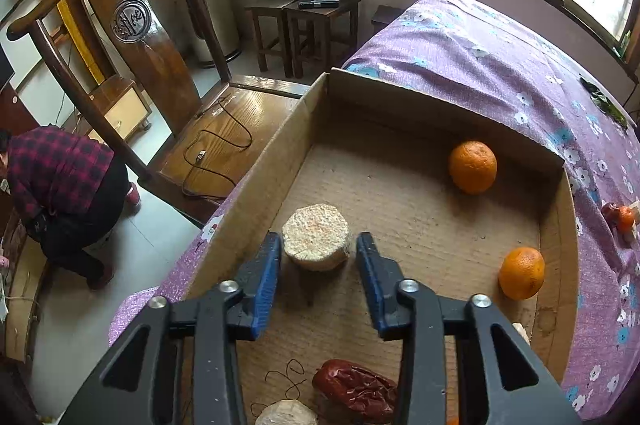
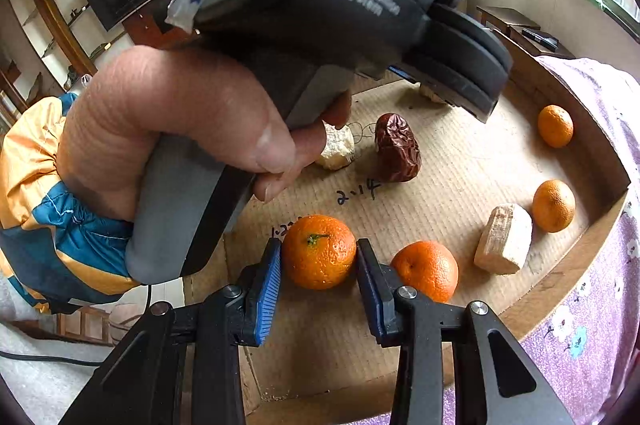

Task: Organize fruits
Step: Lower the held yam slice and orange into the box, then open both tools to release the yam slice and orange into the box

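Purple floral cloth covers the table, and on it sits a shallow cardboard box holding all the fruit.

Between the blue pads of the left gripper stands a pale round sugarcane chunk, cut face up. Narrow gaps show on both sides, so the jaws bracket the chunk without clearly pressing it; whether they touch it cannot be told. Just below the gripper lie a wrinkled red date and a second pale cane piece at the frame's bottom edge. Farther out on the box floor, two oranges rest near the right wall: the far orange by the back corner and the near orange closer in, well apart from each other.

Seen from the right wrist, the right gripper has its pads against both sides of a stemmed tangerine, closed on it just above the cardboard. Just beside its right finger lies another orange fruit, then a long cane block tilted on its side. Above, the person's left hand grips the grey handle of the other tool.

Beyond the box, a wooden chair stands beside the table, and a person in a plaid shirt bends over on the floor.
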The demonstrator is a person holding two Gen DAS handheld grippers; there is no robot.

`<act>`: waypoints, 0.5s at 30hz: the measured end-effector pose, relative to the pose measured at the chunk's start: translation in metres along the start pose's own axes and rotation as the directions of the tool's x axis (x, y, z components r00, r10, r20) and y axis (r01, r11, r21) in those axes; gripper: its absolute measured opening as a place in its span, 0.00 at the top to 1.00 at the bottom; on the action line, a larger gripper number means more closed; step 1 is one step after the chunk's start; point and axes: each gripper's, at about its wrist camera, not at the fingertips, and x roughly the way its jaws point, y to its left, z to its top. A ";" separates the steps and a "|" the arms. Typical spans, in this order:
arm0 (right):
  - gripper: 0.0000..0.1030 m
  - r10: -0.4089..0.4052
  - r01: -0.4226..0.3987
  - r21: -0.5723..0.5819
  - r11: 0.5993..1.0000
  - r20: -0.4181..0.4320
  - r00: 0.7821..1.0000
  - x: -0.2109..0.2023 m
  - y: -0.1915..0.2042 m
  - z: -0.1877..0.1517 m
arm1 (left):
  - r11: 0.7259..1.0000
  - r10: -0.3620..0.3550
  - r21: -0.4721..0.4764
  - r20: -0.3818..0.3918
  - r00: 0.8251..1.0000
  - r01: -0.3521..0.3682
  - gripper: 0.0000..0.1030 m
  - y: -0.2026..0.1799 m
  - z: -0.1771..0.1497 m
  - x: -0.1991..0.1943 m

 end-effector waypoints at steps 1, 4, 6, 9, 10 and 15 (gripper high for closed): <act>0.61 -0.004 0.004 0.004 1.000 0.003 1.000 -0.002 -0.001 -0.001 | 1.000 0.000 0.000 -0.002 1.000 0.000 0.48 0.000 0.000 0.000; 0.58 -0.007 0.006 0.027 1.000 0.014 1.000 -0.010 -0.005 0.000 | 1.000 0.011 -0.001 0.009 1.000 -0.011 0.43 0.001 -0.001 -0.002; 0.50 -0.008 0.007 0.038 0.999 0.026 1.000 -0.015 -0.007 -0.002 | 1.000 -0.005 0.001 0.005 1.000 0.005 0.32 -0.001 -0.002 -0.003; 0.45 -0.017 0.016 0.040 0.999 0.040 0.999 -0.022 -0.009 -0.005 | 1.000 0.005 0.010 0.005 1.000 -0.005 0.28 -0.004 -0.003 -0.005; 0.45 -0.022 0.021 0.041 0.999 0.042 0.999 -0.025 -0.009 -0.006 | 1.000 0.007 0.010 0.009 1.000 -0.008 0.28 -0.004 -0.004 -0.008; 0.42 -0.045 0.041 0.056 0.998 0.073 0.996 -0.048 -0.015 -0.015 | 1.000 0.015 0.003 0.047 0.999 -0.015 0.23 -0.006 -0.010 -0.023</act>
